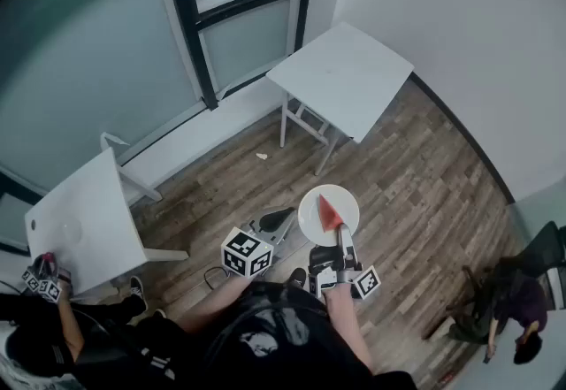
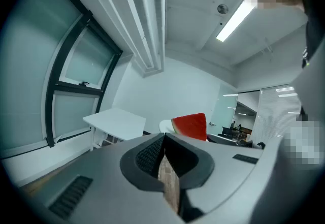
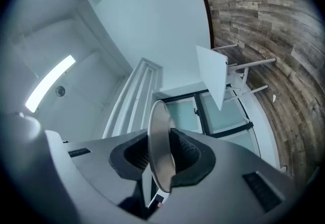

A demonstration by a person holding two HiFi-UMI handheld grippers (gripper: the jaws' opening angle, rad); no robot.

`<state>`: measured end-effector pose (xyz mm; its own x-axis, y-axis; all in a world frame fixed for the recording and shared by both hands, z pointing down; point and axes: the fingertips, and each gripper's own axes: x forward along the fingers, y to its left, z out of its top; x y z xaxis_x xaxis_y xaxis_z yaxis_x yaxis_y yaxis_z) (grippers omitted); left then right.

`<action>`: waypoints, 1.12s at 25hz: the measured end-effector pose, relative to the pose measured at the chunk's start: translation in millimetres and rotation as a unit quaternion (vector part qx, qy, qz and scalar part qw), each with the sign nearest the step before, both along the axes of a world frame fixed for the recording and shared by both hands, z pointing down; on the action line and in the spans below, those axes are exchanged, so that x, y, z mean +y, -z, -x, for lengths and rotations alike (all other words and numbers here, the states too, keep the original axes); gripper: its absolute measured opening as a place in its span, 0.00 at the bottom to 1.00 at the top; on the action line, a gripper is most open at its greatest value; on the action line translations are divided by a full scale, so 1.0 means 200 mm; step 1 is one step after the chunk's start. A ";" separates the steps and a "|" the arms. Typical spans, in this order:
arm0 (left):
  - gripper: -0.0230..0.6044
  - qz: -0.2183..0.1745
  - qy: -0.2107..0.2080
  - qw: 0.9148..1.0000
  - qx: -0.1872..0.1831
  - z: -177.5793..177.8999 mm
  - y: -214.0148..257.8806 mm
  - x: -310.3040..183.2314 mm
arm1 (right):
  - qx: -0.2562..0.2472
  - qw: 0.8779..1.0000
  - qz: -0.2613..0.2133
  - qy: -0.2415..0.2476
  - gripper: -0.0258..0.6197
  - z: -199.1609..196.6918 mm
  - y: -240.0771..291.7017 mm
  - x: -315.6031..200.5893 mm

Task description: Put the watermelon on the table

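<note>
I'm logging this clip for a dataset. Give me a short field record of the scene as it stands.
right gripper: shut on the rim of the white plate
watermelon slice: on the plate, not over a table
left gripper: shut, empty
white table: ahead
second white table: at left
task: not yet done

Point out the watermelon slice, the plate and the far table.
watermelon slice [image 1: 332, 215], head view, middle of its red flesh.
plate [image 1: 309, 216], head view, bare white area left of the slice.
far table [image 1: 341, 79], head view, middle of its white top.
</note>
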<state>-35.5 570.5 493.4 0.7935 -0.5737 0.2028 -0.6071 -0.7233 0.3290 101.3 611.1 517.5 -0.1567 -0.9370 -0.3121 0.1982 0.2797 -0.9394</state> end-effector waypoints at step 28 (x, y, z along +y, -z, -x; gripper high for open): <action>0.04 0.009 -0.009 1.000 0.005 0.31 -0.08 -0.35 | -0.032 0.999 -0.006 0.000 0.18 0.27 -0.02 -0.32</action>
<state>-96.8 501.3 509.5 0.8056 -0.5556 0.2058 -0.5909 -0.7276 0.3485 47.7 546.4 522.4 -0.1355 -0.9335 -0.3319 0.2573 0.2904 -0.9217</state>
